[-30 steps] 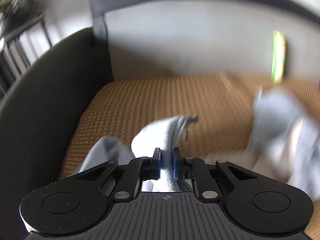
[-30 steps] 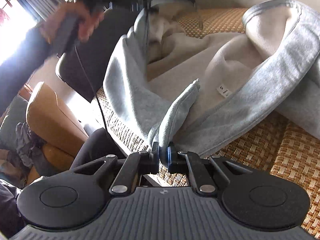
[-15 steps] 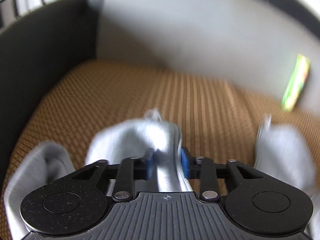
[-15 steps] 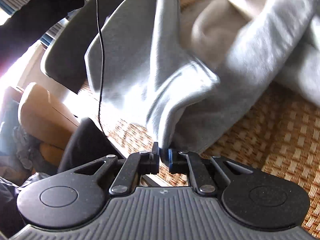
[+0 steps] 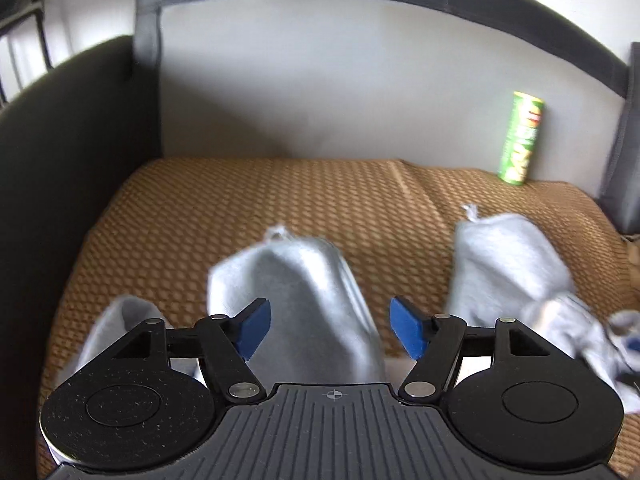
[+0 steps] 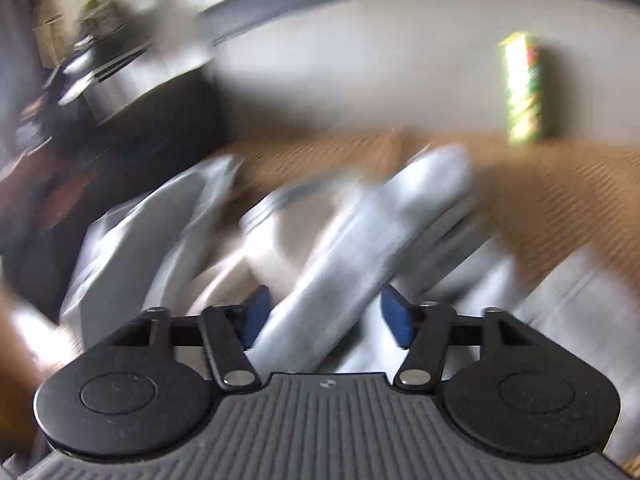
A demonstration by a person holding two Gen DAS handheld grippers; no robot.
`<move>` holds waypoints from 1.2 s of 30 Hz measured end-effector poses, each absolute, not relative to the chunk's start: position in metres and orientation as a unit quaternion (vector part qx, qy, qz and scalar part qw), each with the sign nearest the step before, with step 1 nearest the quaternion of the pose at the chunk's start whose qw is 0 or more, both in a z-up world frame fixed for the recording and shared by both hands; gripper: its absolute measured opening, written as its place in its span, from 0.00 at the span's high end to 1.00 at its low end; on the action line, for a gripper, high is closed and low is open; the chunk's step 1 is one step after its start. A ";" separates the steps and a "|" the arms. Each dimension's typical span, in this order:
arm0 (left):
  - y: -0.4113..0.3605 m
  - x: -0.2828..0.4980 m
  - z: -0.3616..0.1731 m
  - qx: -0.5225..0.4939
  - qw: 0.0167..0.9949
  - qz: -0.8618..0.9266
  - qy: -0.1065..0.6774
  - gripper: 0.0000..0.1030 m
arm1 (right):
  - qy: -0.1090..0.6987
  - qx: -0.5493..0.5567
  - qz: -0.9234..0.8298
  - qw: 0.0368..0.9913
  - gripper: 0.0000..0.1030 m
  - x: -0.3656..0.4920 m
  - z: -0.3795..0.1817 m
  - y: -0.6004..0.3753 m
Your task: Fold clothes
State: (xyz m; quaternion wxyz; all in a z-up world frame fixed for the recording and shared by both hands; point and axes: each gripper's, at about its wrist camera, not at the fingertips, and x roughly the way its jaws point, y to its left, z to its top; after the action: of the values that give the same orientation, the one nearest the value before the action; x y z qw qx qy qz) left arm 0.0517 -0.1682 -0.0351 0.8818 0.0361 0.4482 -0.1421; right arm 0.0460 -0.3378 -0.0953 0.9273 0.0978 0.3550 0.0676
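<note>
Two tools spread wide, nothing gripped: left tool [image 5: 330,330], right tool [image 6: 322,318]. Grey hoodie [image 5: 312,300] draped on woven sofa seat [image 5: 240,208], directly ahead of both, fabric lying loose between blue pads, judged released for flattening. Right view blurred. Green can [image 5: 520,138] far ahead-right.

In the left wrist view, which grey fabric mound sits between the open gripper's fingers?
The middle mound, rising between the left gripper's blue pads. The other tall mound lies right of them, nearer the green can.
</note>
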 end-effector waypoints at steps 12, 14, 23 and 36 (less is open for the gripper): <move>-0.164 0.011 -0.045 0.053 0.861 -0.192 0.468 0.23 | 0.356 0.118 0.088 0.923 0.89 0.096 -0.128 -0.335; -0.158 0.002 -0.043 0.052 0.863 -0.196 0.462 0.23 | 0.336 0.108 0.105 0.930 0.90 0.077 -0.107 -0.328; -0.138 -0.092 -0.048 0.093 0.863 -0.236 0.437 0.22 | 0.380 -0.031 0.232 0.895 0.91 -0.025 -0.078 -0.263; -0.161 -0.204 -0.110 0.240 0.839 -0.292 0.391 0.22 | 0.414 -0.143 0.247 0.864 0.67 -0.069 -0.118 -0.213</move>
State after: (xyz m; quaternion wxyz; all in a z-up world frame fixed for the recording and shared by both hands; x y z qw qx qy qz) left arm -0.2042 -0.1611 -0.1099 0.8389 0.2403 0.3913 -0.2921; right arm -0.0692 -0.2127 -0.1177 0.8642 -0.1435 0.4139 0.2474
